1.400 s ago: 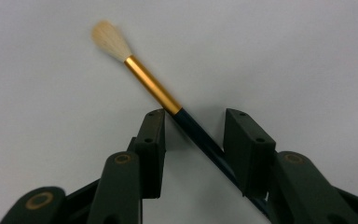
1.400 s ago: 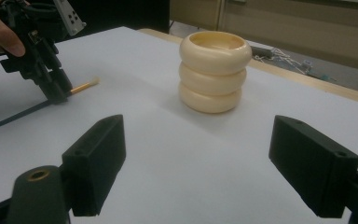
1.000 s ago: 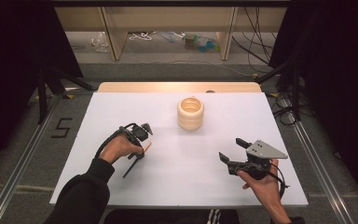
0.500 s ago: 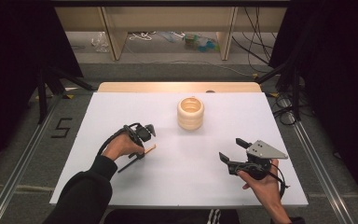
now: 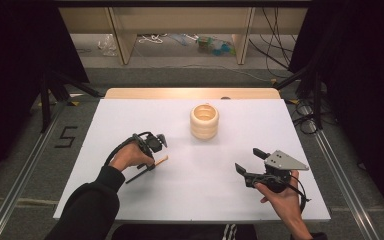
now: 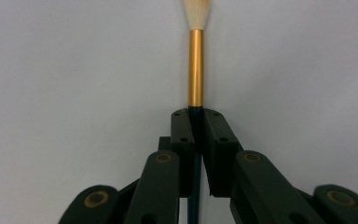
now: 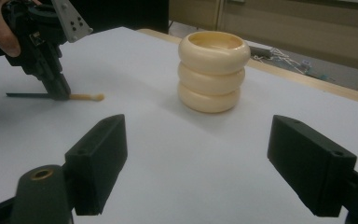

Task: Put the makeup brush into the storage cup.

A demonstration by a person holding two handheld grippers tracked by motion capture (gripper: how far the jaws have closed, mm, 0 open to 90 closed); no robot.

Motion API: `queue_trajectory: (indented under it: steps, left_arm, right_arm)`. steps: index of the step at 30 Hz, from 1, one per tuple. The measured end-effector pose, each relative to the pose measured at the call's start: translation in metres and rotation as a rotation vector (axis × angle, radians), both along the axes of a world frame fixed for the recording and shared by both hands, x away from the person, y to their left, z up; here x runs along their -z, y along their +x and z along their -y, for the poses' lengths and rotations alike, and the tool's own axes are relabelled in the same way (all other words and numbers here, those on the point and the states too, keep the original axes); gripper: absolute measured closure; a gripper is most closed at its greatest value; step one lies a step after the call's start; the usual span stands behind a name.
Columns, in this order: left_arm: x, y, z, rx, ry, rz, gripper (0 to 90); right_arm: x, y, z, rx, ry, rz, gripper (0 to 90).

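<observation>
Brush (image 6: 196, 60): slim, dark handle, gold-coloured band, pale cream tip; it lies flat on the white table (image 5: 130, 115), left of centre on the person's side. Left gripper (image 6: 196, 116) has its jaws pressed onto the dark handle just behind the gold band, the tip pointing away from the jaws. In the high view the left gripper (image 5: 152, 155) sits under the left hand (image 5: 130, 156), with the brush (image 5: 161, 160) showing as a short orange stub beyond it and the dark handle trailing back toward the person. In the right gripper view the brush (image 7: 86, 97) lies level on the surface, the left gripper (image 7: 58, 91) coming down on it from above. Right gripper (image 5: 247, 165), held by the right hand (image 5: 280, 197) near the table's right front, has its jaws spread wide with nothing between them; in its own view the right gripper (image 7: 196, 163) faces the holder. Holder (image 5: 204, 121): cream, ribbed like three stacked rings, open top, upright at table centre, well apart from both grippers. Table top is plain white sheet with a wooden strip (image 5: 190, 93) along the far edge. Beyond it: grey floor, a wooden shelf frame (image 5: 180, 20), loose cables (image 5: 280, 45), black curtains (image 5: 20, 45) on both sides, a "5" marked on the floor (image 5: 66, 136) at left.
</observation>
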State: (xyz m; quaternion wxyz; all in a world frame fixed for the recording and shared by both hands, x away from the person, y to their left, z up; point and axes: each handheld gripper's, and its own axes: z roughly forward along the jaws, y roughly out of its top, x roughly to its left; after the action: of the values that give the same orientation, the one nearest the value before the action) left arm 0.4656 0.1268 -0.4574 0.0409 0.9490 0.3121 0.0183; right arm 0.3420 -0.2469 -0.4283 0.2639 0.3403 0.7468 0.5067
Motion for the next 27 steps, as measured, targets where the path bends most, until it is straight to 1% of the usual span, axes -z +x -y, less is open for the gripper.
queue_trajectory:
  steps: [1,6,10,11,12,13,14,15,16,17,20,21,22,23,24,25,26,27]
  left_arm:
    - [-0.001,0.001,-0.001,0.008,0.001,-0.009,83.3]
    - [-0.001,0.001,-0.001,0.016,-0.001,-0.009,83.4]
    - [-0.001,0.001,-0.002,0.019,-0.008,-0.004,83.4]
    - [-0.002,0.002,-0.004,0.021,-0.008,-0.001,83.4]
    - [-0.002,0.002,-0.004,0.021,-0.008,-0.001,83.4]
    - [-0.003,0.002,-0.005,0.020,-0.028,0.003,83.4]
    - [-0.003,0.002,-0.005,0.020,-0.028,0.003,83.4]
    - [-0.005,0.003,-0.006,0.020,-0.028,0.000,83.4]
    - [-0.005,0.003,-0.007,0.018,-0.035,0.005,83.4]
    - [-0.005,0.002,-0.007,-0.004,-0.054,0.015,83.4]
    - [-0.007,0.003,-0.009,0.010,-0.049,0.009,83.4]
    - [-0.008,0.001,-0.008,-0.024,-0.074,0.024,83.4]
    - [-0.011,0.003,-0.010,0.003,-0.055,0.022,83.4]
    - [-0.013,0.002,-0.010,0.001,-0.066,0.023,83.4]
    - [-0.013,0.002,-0.010,0.001,-0.066,0.023,83.4]
    - [-0.014,0.001,-0.011,0.001,-0.070,0.033,83.4]
    - [-0.016,0.001,-0.011,-0.011,-0.087,0.046,83.4]
    - [-0.019,0.001,-0.012,-0.027,-0.113,0.068,83.4]
  right_arm:
    - [0.000,0.000,0.000,0.003,0.006,0.007,20.7]
    - [0.000,0.000,0.000,0.004,0.004,0.008,20.8]
    - [0.000,0.000,0.000,-0.002,0.000,-0.001,20.8]
    - [0.000,0.001,0.000,0.005,0.006,0.008,20.8]
    - [0.000,0.001,0.000,0.005,0.006,0.008,20.8]
    - [0.000,0.000,0.001,0.003,-0.007,-0.007,20.8]
    - [0.000,0.000,0.001,0.003,-0.007,-0.007,20.8]
    - [0.000,0.000,0.000,0.002,0.004,0.003,20.8]
    - [0.000,0.000,0.000,0.002,0.004,0.003,20.8]
    - [0.000,0.000,0.000,0.005,0.007,0.008,20.9]
    - [0.000,0.000,0.000,-0.001,0.001,-0.001,20.9]
    - [0.000,-0.001,0.000,0.002,-0.006,-0.010,20.9]
    - [0.000,-0.001,0.000,0.002,-0.006,-0.010,20.9]
    - [0.000,0.000,0.000,0.000,0.003,0.000,20.9]
    - [0.000,0.000,0.000,0.000,0.003,0.000,20.9]
    - [0.000,0.000,0.000,0.002,-0.006,-0.008,20.9]
    - [0.000,0.000,0.000,-0.001,-0.005,-0.004,20.9]
    - [0.000,0.000,0.000,0.004,0.001,0.000,20.9]
